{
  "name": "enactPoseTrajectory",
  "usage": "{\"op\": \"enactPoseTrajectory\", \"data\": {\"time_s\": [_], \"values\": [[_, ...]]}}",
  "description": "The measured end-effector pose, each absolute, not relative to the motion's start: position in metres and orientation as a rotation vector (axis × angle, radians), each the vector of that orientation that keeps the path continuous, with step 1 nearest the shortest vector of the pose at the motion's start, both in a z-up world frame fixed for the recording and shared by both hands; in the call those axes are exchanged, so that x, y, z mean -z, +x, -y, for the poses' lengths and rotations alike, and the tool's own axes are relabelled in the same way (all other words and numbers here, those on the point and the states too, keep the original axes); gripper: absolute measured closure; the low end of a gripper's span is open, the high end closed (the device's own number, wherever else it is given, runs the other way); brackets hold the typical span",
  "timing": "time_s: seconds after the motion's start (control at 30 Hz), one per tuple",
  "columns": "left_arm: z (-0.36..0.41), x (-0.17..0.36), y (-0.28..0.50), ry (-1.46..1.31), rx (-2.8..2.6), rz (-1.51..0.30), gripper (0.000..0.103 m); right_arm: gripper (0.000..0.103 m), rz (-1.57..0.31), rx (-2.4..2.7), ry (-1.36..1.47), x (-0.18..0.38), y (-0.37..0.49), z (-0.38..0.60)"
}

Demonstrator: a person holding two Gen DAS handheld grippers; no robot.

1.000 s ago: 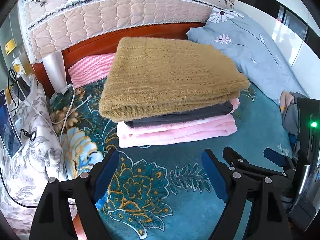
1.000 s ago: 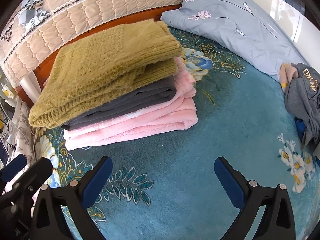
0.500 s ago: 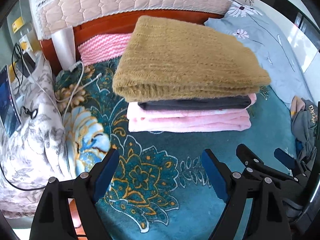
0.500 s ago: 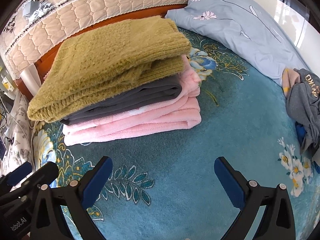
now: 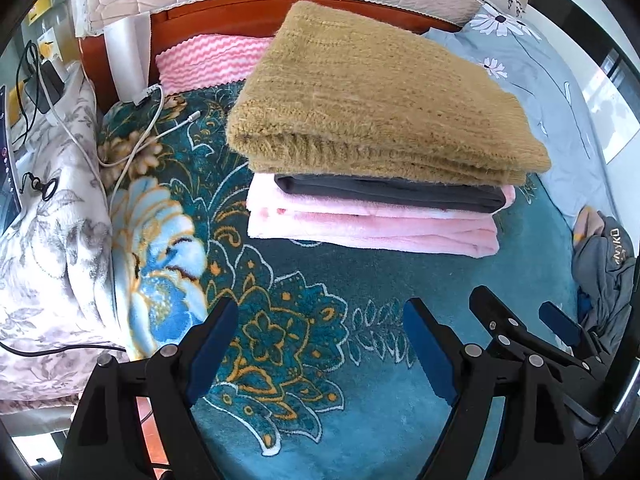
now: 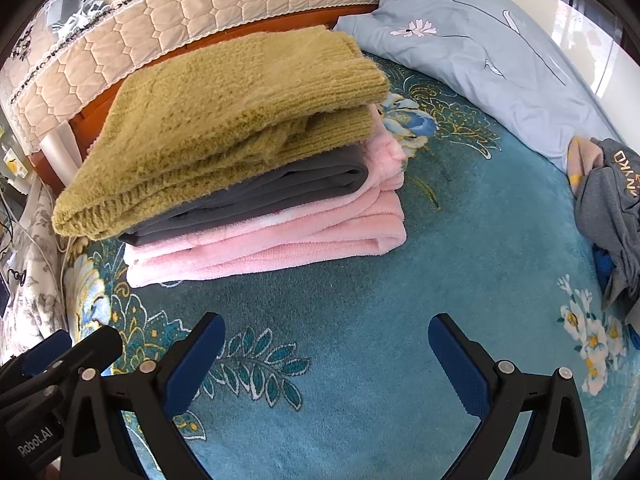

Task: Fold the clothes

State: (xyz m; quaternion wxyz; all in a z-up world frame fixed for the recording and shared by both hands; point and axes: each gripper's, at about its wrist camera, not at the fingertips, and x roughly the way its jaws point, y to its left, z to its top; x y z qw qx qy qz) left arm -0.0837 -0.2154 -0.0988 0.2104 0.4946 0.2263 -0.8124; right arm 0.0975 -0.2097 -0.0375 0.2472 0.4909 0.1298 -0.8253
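Closer now: stack point(image 5: 380, 168) lengthwise left-right.

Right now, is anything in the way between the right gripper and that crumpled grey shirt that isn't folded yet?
Nothing visible is. The right gripper hangs open over bare teal flowered blanket, and the crumpled grey shirt lies off to its right. The folded pile, with the mustard knitted sweater on top, sits away to the left.
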Motion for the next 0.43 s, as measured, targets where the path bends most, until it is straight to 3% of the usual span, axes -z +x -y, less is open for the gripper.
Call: {"op": "enactPoseTrajectory", "data": {"time_s": [0.43], "values": [[0.2172, 0.1, -0.0817, 1.375, 2.239, -0.632, 0.018, 0.0, -0.361, 2.251, 1.338, 0.0378, 0.0984, 0.2106]]}}
